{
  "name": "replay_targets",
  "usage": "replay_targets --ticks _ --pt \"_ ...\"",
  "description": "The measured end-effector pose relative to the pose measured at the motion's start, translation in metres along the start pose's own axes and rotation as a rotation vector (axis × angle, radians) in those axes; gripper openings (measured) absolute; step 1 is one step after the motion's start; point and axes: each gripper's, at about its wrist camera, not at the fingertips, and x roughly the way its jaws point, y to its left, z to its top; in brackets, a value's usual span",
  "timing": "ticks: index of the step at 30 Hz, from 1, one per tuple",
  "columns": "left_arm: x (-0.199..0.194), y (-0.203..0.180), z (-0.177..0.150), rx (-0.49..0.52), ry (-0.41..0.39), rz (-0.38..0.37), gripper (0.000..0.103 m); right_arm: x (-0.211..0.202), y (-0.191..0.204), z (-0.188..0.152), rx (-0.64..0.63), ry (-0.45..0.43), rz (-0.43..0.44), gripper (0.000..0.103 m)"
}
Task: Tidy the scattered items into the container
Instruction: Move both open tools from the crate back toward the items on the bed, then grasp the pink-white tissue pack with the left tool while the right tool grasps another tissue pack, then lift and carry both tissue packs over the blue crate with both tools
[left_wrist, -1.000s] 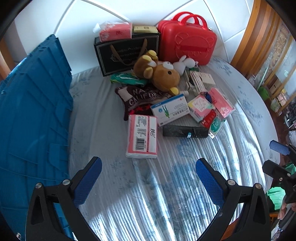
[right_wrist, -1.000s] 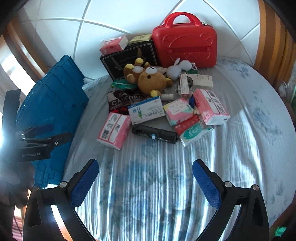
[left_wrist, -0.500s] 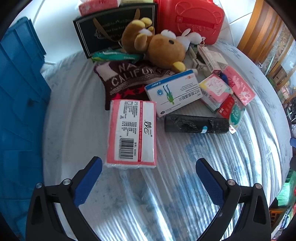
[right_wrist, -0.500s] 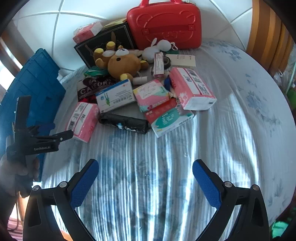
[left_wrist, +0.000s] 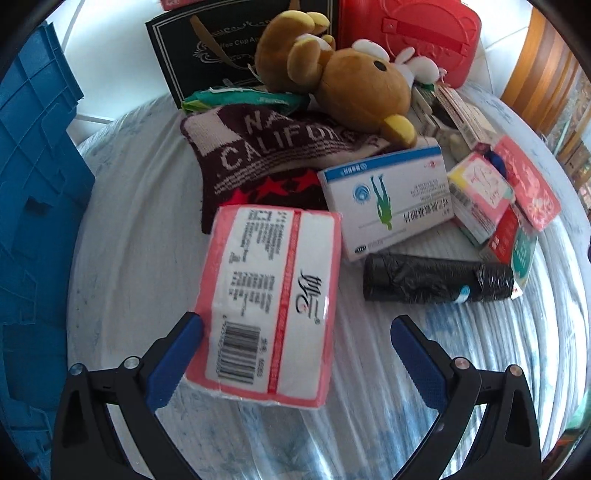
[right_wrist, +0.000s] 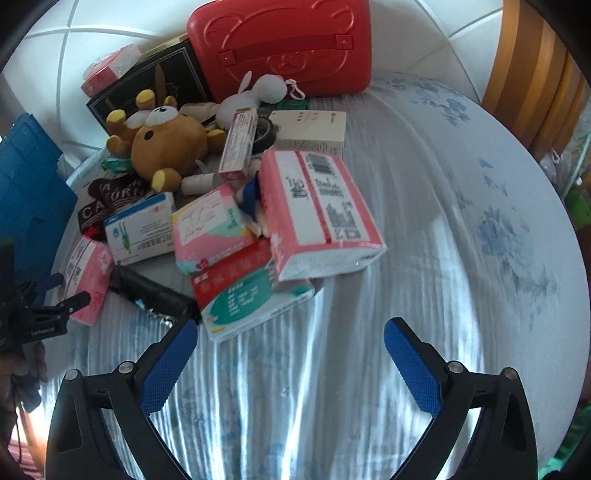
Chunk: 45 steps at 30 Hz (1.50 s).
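A pink tissue pack (left_wrist: 269, 306) lies on the bed between the fingers of my open left gripper (left_wrist: 295, 332); its near end sits by the left finger. Behind it lie a dark knit cloth (left_wrist: 273, 155), a white and blue box (left_wrist: 388, 199), a black bag roll (left_wrist: 436, 278) and a brown bear (left_wrist: 354, 81). The blue crate (left_wrist: 33, 206) stands at the left. My right gripper (right_wrist: 290, 341) is open above the bedsheet, just short of a red and green pack (right_wrist: 247, 295) and a larger pink tissue pack (right_wrist: 317, 210). The left gripper (right_wrist: 51, 306) shows at the left edge.
A red case (right_wrist: 280, 44) and a black gift bag (right_wrist: 147, 88) stand against the white headboard. A white bunny (right_wrist: 258, 92), small boxes and a tape roll sit in the pile. Wooden furniture (right_wrist: 532, 85) is at the right. Bare sheet (right_wrist: 461, 221) spreads right of the pile.
Both grippers have moved forward and down toward the pile. The pink tissue pack has come between the left gripper's fingers. The right gripper has closed in on the red and green pack.
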Motion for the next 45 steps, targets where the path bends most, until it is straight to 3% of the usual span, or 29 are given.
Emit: replay_targets --ticks 10,17,19,21,22,26,36,45 --pt "0.003 0.015 0.000 -0.040 -0.021 -0.003 0.103 0.067 -0.018 0.059 -0.064 0.073 -0.037 0.103" --pt "0.035 0.016 0.000 -0.020 0.075 0.011 0.103 0.108 -0.025 0.070 -0.068 0.170 -0.061 0.102" --pt "0.039 0.014 0.001 -0.020 0.086 0.016 0.100 0.115 -0.028 0.071 -0.058 0.182 -0.051 0.102" --pt "0.039 0.011 0.002 -0.019 0.089 0.022 0.087 0.117 -0.028 0.072 -0.046 0.186 -0.044 0.101" --pt "0.038 0.011 0.001 -0.024 0.086 0.022 0.086 0.116 -0.028 0.072 -0.044 0.183 -0.040 0.093" --pt "0.031 0.013 -0.001 -0.054 0.081 0.000 0.081 0.109 -0.026 0.067 -0.038 0.180 -0.058 0.088" --pt "-0.009 -0.001 -0.010 -0.056 0.033 -0.017 0.081 0.065 -0.029 0.038 0.020 0.157 -0.051 0.087" --pt "-0.071 -0.024 -0.002 -0.018 -0.033 -0.014 0.081 -0.007 -0.017 0.013 0.057 0.093 -0.037 0.087"
